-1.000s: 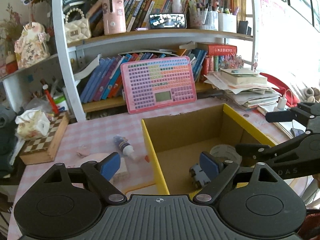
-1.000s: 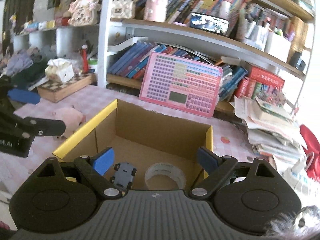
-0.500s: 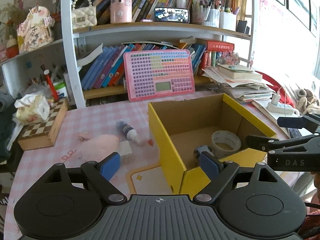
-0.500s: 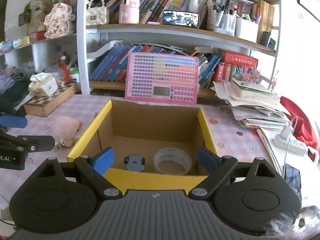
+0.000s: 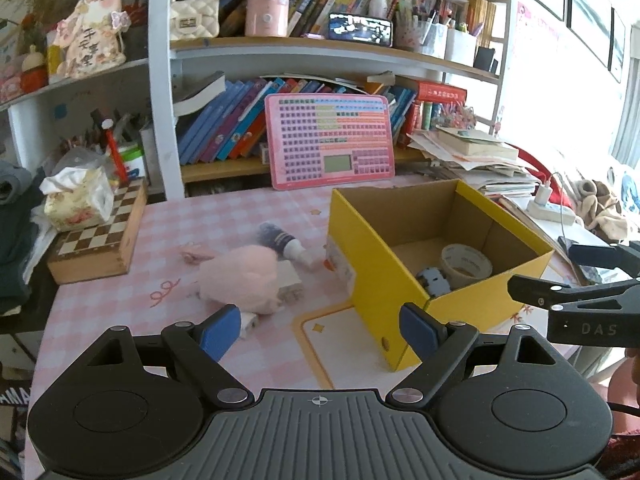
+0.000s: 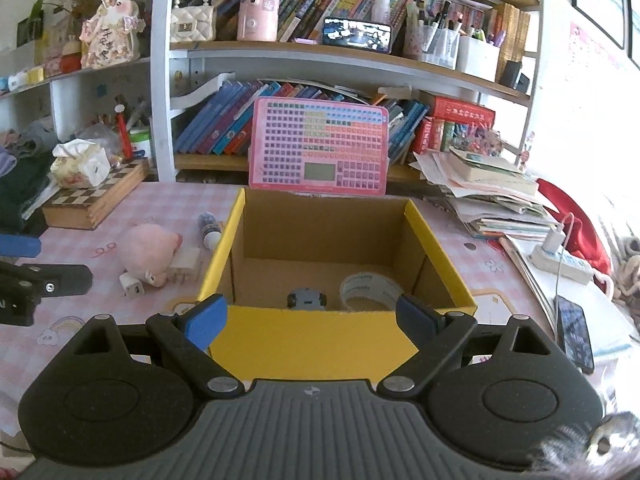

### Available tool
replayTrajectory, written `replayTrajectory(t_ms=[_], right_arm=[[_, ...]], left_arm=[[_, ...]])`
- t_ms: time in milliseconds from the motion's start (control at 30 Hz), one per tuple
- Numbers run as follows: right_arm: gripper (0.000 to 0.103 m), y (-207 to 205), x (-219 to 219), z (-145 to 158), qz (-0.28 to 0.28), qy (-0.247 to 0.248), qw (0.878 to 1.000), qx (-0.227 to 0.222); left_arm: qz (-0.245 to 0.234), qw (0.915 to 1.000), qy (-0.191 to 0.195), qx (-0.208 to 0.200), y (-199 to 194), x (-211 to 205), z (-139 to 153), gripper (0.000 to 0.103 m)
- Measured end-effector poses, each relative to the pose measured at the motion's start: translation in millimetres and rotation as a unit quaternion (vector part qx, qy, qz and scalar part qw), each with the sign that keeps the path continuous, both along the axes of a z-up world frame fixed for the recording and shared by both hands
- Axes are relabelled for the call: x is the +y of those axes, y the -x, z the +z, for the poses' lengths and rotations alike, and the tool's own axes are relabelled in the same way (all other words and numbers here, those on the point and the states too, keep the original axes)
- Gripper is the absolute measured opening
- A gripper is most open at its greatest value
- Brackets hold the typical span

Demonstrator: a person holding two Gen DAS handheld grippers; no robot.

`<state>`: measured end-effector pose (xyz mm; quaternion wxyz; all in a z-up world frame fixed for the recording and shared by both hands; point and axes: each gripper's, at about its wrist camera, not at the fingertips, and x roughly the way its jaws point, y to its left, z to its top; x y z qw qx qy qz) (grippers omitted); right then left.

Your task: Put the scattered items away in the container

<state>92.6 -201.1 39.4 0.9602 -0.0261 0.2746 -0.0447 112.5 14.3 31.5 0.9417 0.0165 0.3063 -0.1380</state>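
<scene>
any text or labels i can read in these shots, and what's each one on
"DAS": on the side of the right gripper, seen from the left wrist.
Handwritten characters on the cat figurine: too blurred to read.
Book spines, pink key board, tape roll print: too small to read.

Daylight floods in from the right of both frames, where the window area (image 5: 576,92) burns out to near white and washes detail from the wall. The desk (image 5: 224,216) is evenly and softly lit, with only faint shadows beside the yellow box (image 6: 312,340), whose inside is darker. The bookshelf (image 6: 320,52) is sharp in the right wrist view. In the left wrist view the pink plush (image 5: 244,280) looks smeared with blur. Fisheye distortion bows the shelves, and the frame corners fall to black.
</scene>
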Motion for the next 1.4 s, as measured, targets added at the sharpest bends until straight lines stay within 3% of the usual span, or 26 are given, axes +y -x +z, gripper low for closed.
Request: replayTrajectory(t_ms=[733,1133,1400], right_arm=[[0.093,5,67,-35,-0.054,-0.050,0.994,0.085],[0.093,-6,112,-51,-0.005,-0.040,0.991,0.130],[0.093,-18,133,-50,0.029,-0.030,0.991,0.128]], left_arm=[[-0.034,0.9973,-0.034,0.056,8,68,-25,0.089],[-0.030,0.9954,-0.036,0.083,6,96,-37,0.089],[-0.017,0.9959,-0.031,0.083,3,113,-38,0.089]])
